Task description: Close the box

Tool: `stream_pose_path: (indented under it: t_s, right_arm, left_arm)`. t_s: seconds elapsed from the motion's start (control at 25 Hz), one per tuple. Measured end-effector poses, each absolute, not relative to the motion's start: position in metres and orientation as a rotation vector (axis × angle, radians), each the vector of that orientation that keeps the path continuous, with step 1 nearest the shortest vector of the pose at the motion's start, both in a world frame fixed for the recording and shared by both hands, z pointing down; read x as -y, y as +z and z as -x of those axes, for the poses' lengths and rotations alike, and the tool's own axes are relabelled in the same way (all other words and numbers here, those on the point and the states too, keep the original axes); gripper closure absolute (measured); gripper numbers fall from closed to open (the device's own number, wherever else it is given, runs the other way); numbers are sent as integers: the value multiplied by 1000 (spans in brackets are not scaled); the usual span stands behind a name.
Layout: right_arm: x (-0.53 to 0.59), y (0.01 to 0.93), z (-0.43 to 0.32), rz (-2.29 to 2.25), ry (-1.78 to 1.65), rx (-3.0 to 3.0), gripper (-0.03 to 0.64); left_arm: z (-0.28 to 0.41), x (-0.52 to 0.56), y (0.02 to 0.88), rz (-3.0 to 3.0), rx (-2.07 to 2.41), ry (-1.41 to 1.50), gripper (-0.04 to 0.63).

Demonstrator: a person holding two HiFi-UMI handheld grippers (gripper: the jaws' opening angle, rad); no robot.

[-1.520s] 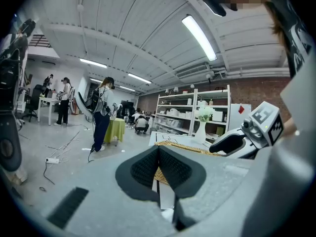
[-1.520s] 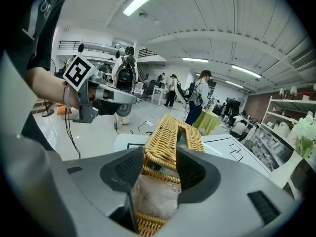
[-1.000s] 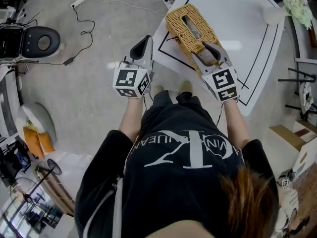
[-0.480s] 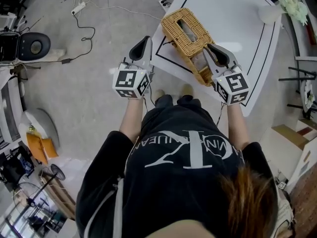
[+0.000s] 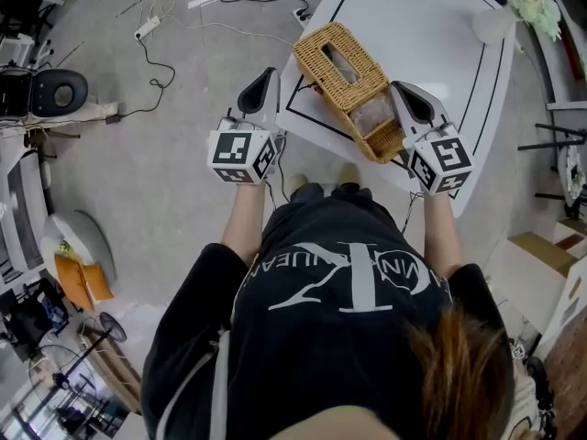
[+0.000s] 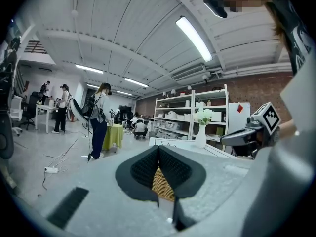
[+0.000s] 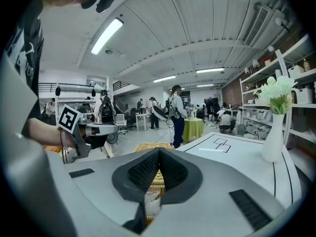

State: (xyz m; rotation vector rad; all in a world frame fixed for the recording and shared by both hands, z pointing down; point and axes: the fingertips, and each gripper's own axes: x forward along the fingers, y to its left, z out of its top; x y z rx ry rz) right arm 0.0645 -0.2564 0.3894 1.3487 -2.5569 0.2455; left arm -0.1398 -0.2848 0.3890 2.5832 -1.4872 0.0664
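Observation:
A woven wicker box point(image 5: 341, 70) lies at an angle on the white table point(image 5: 440, 44). Its slotted lid covers the far part. The near end point(image 5: 376, 122) stands uncovered and shows pale contents. My right gripper point(image 5: 402, 90) hovers just right of that near end, jaws shut with nothing between them. My left gripper point(image 5: 268, 73) hangs off the table's left edge, apart from the box, and is also shut and empty. In the left gripper view the box point(image 6: 162, 184) shows below the left gripper's point(image 6: 159, 149) closed pads. In the right gripper view the box point(image 7: 148, 146) lies behind the right gripper's point(image 7: 158, 152) closed pads.
A white vase of flowers point(image 5: 500, 24) stands at the table's far right corner. Black lines mark rectangles on the tabletop. Cables point(image 5: 156, 26) trail over the floor on the left. Shelving point(image 6: 197, 115) and several people fill the room behind.
My right gripper came off the box's near end to its right side, and its jaws went from wide open to shut. The left gripper stayed where it was.

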Motion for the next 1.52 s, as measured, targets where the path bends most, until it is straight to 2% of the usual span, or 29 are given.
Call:
stream_pose_path:
  t_s: [1.52]
  right_arm:
    - [274,334,-92,-1526,182,2711,618]
  left_arm:
    - [150,297,333,-2651,1581,3,584]
